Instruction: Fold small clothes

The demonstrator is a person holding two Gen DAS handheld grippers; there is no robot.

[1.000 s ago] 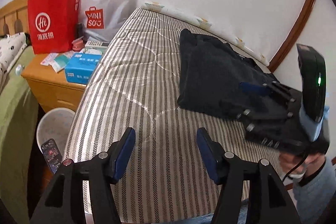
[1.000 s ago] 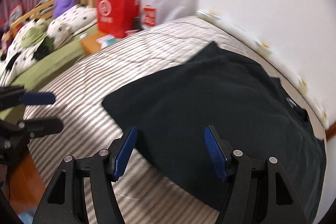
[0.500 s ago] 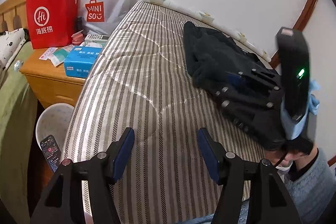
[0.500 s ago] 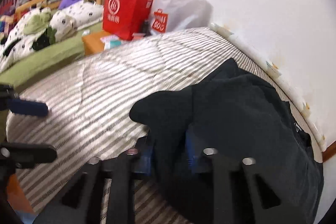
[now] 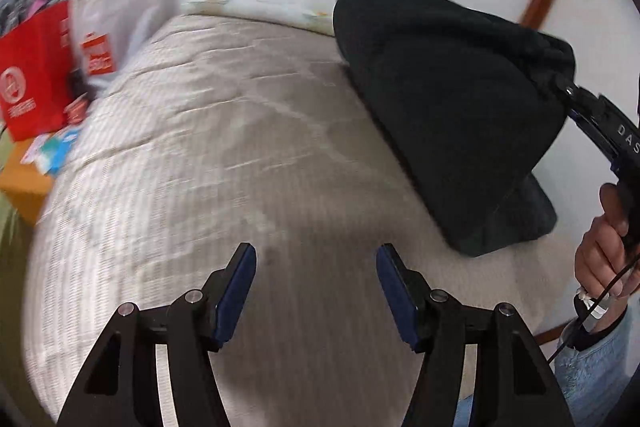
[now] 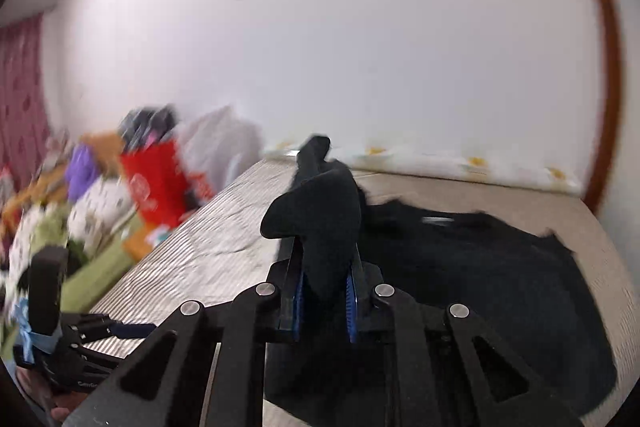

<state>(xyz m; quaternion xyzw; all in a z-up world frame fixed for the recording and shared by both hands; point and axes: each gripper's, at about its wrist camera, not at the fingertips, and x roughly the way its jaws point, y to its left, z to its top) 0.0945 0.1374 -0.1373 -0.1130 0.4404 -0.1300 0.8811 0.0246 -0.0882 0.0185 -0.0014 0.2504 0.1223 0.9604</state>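
A black garment [image 5: 452, 99] lies on the striped bed [image 5: 200, 167], and one edge is lifted into a tent above the mattress. My right gripper [image 6: 324, 267] is closing, with its blue pads pressed on that raised fold; the rest of the garment [image 6: 480, 287] stays spread on the bed below. In the left wrist view the right gripper [image 5: 566, 93] comes in from the right, held by a person's hand [image 5: 604, 255]. My left gripper [image 5: 316, 251] hangs open over bare bedding, left of the garment, with nothing between its fingers. It also shows low on the left [image 6: 120, 337].
A red paper bag [image 5: 32, 83] and a white shopping bag [image 5: 120, 7] stand at the far left of the bed by a wooden nightstand [image 5: 20, 179]. A white wall runs close along the far side. Another bed with piled clothes [image 6: 60, 219] lies further left.
My right gripper closed on the garment's near edge and raised it, pulling the cloth up off the bed. My left gripper swung sideways over the mattress and stayed open.
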